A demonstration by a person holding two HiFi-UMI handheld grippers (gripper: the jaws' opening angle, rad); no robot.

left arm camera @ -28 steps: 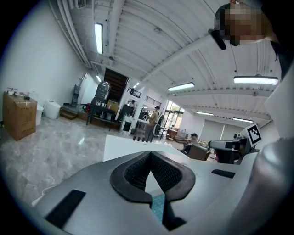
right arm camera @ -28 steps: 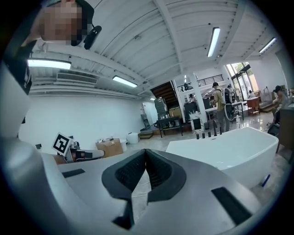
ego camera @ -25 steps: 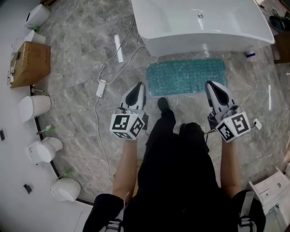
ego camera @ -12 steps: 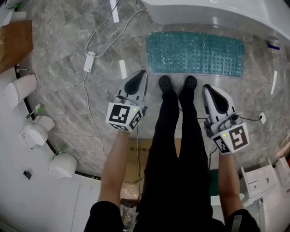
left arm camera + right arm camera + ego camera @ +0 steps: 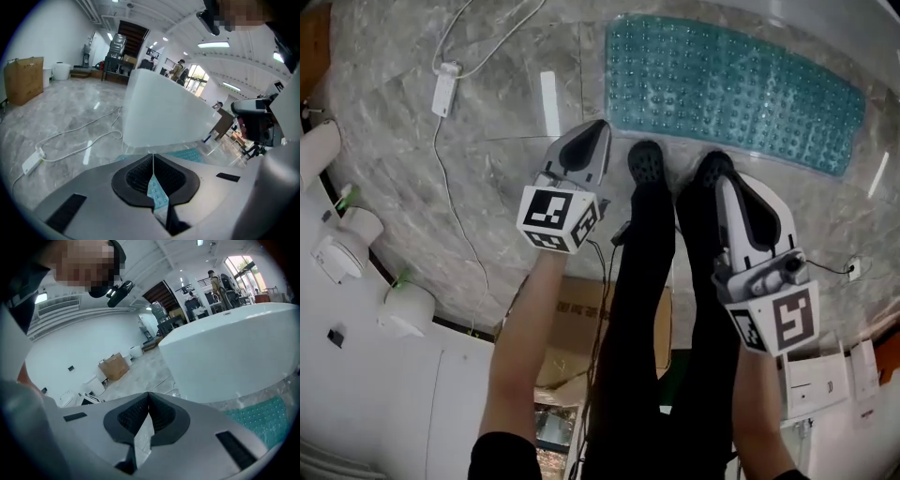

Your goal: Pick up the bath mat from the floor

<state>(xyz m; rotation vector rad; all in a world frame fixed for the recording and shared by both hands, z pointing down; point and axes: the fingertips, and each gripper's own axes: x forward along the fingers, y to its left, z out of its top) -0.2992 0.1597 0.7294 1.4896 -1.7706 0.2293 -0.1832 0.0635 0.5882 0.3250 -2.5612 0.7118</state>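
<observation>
Two grippers: the left gripper (image 5: 598,129) and the right gripper (image 5: 724,183) both had their jaws pressed together, tip to tip, with nothing between them; each was empty.
Bath mat: the teal bath mat (image 5: 731,89) lay flat on the marble floor (image 5: 487,187), just ahead of the person's black shoes (image 5: 647,164) and close beside the white bathtub (image 5: 159,112).
Long axis: it ran from left to right across the person's front, along the side of the tub, so one long edge faced the shoes.
Direction from the tools: forward and down. Both grippers pointed toward the mat but seemed to be held well above the floor, apart from it.
Left side: the left tip appeared near the mat's near left corner.
Right side: the right tip appeared just before the near long edge, about at its middle; the right end of the mat was farther off.
Nearer gripper: probably the left one for the corner, though the height made this hard to judge.
Coming move: likely the jaws needed to open first, then go down to the near edge, one gripper toward each end.
</observation>
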